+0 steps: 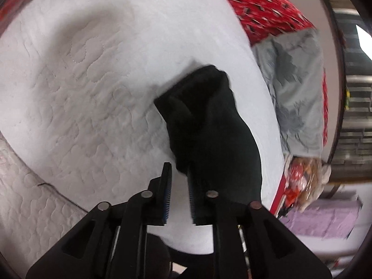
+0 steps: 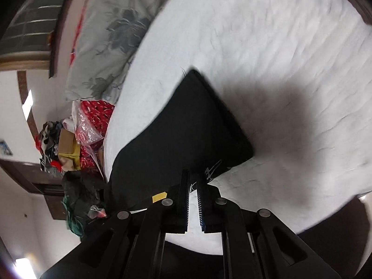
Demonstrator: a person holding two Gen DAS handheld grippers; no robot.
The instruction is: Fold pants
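We've got the black pants on the white quilted mattress, near the edge where the grey floral pillow and red patterned fabric sit. Left gripper: fingers are apart w/ a visible gap, white mattress showing between them, nothing clamped. Pants lie just ahead and slightly to the right of its tips, right finger overlapping the near end of the cloth in the view; can't tell if it touches. From this cam the pants look bunched, long axis running away from the fingers toward the pillow side. Right gripper: fingers close together but w/ a narrow gap, mattress visible through most of it; tips sit right at the near edge of the pants, by some white marks on the cloth. Can't tell if a bit of hem is pinched at the tips, so we won't call it. In the right view the pants read as a flat, fairly squared slab w/ a clean far corner, long axis angled up-left from the fingers. Clutter pile on the floor beyond the bed, not relevant. Judgement: the fold looks mostly done, or one more fold remains. Key relation for nxt move: the cloth extends fwd from both grippers, its near edge at the tips, so either hand is in reach; right looks squarer to the edge.
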